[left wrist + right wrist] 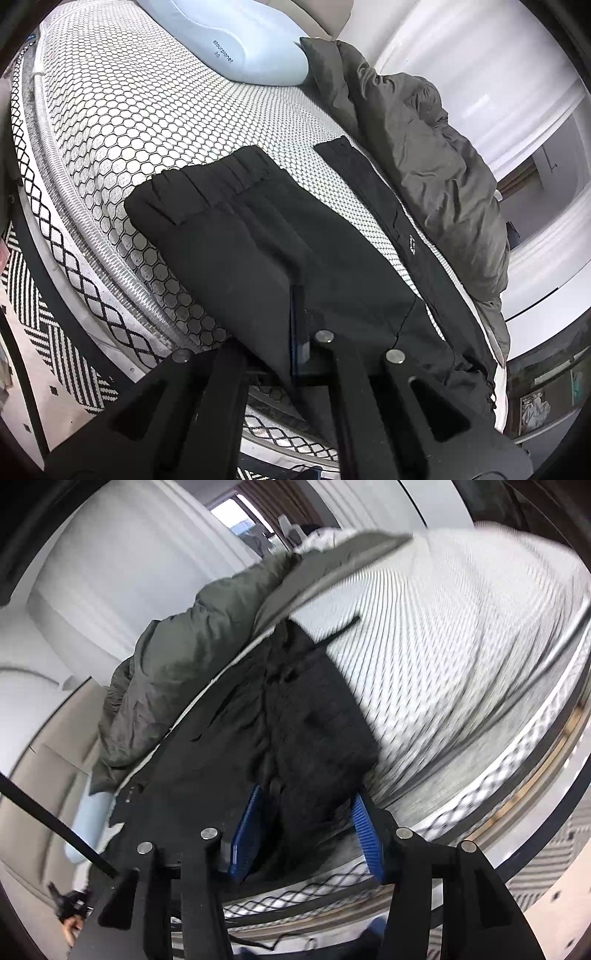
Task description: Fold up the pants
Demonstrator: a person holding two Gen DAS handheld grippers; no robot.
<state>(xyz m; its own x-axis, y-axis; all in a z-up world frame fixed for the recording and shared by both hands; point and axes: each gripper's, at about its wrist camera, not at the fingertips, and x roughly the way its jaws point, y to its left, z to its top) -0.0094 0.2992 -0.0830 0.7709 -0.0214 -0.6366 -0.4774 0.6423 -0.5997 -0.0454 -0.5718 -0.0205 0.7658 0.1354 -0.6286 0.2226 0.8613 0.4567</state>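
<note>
Left claw (pixel 299 347): jaws fully closed, clamped on a fold of the black pants (pixel 258 236) at the near edge of the bed (pixel 122 122). Right claw (pixel 306 834): jaws parted about halfway, 2 blue pads (pixel 364 829) standing either side of a bunched pants edge; the pads do not press on the cloth. The right view is blurred.

Pants: lying on the bed's honeycomb-patterned cover, near the edge, partly folded. The pleated waistband (pixel 207 173) points toward the pillow (pixel 236 40). A second dark panel with a small white label (pixel 412 246) runs alongside, just beside a crumpled grey quilt (pixel 436 173).

Pillow: pale blue, at the head of the bed, touching the quilt's corner. A black-and-white woven rug (pixel 55 332) lies on the floor beside the bed.
</note>
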